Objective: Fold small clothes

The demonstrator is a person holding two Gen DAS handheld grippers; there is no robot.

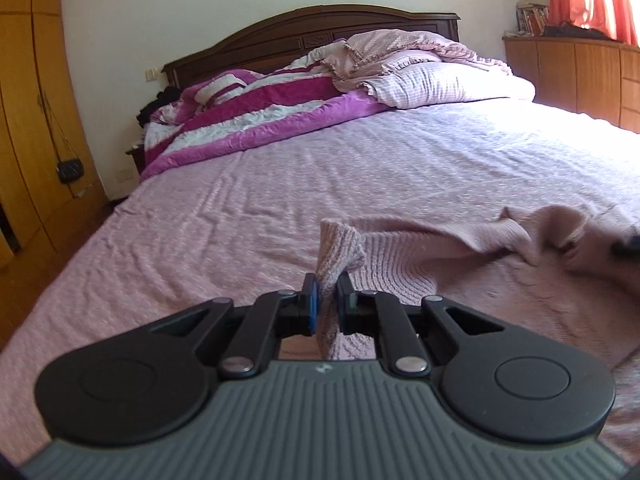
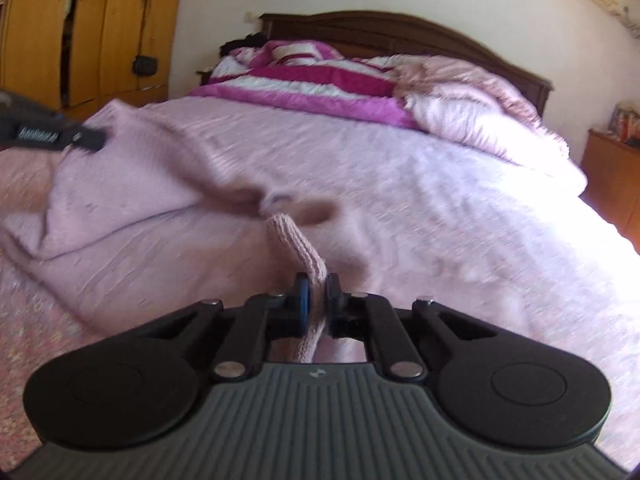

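A small pink knitted sweater lies spread on the pink bed sheet. My left gripper is shut on a ribbed edge of the sweater and lifts it a little. My right gripper is shut on another ribbed edge of the same sweater, which stretches away to the left. The left gripper also shows at the left edge of the right wrist view, holding the sweater's far corner. The right gripper shows blurred at the right edge of the left wrist view.
A magenta and white striped quilt and a pale pink duvet are piled by the dark wooden headboard. Wooden wardrobes stand left of the bed, a low wooden cabinet right of it.
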